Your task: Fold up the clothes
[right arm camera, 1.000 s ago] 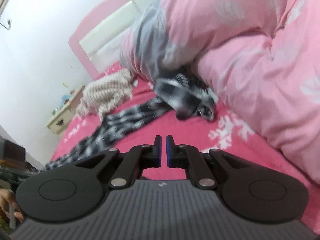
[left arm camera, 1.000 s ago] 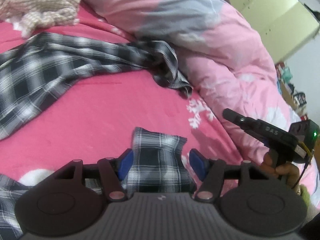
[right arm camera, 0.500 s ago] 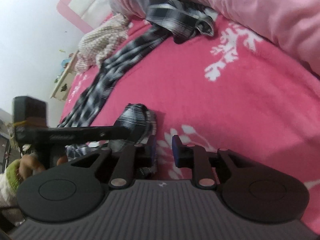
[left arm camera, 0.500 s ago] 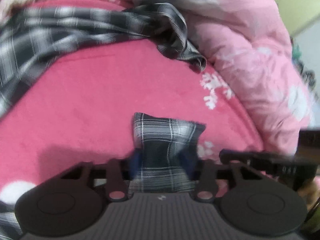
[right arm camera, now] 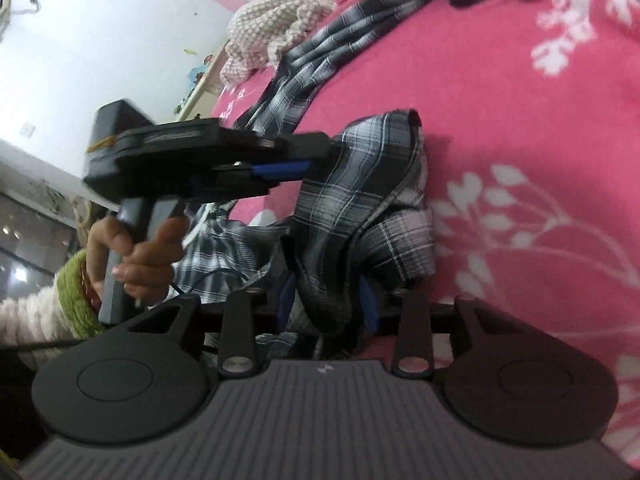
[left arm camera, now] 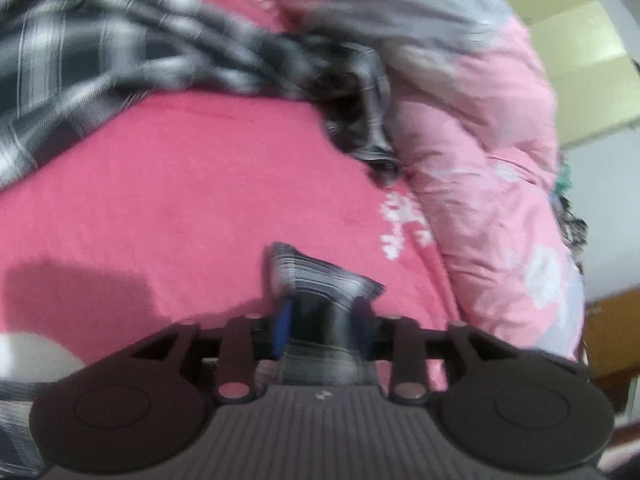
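Both hand-held grippers have plaid cloth between their fingers. From its own camera, the left gripper [left arm camera: 322, 322] is clamped on a raised fold of the black-and-white plaid garment [left arm camera: 120, 60], the bunched cloth pinched narrow between the blue pads [left arm camera: 283, 324] and flaring out past the tips (this view is smeared by motion blur, so fine detail is lost). The right wrist view shows the same left gripper [right arm camera: 316, 160] from the side, held in the person's left hand [right arm camera: 136, 256], whose wrist wears a green cuff [right arm camera: 74, 292]; its fingers reach into the top of a lifted hump of the plaid garment [right arm camera: 360, 208]. The right gripper [right arm camera: 326, 300] has its jaws set apart with a thick hanging fold of that hump between the blue pads [right arm camera: 367, 300]; whether they are pressing on the cloth I cannot tell. The garment lies on a bright pink bedspread [right arm camera: 520, 140] with white leaf prints, the near end gathered up at the two grippers and the rest trailing away across the bed toward a crumpled end beside a pale pink duvet [left arm camera: 480, 152]. A beige knitted garment [right arm camera: 280, 16] lies near the far edge of the bed, just beyond the plaid cloth.
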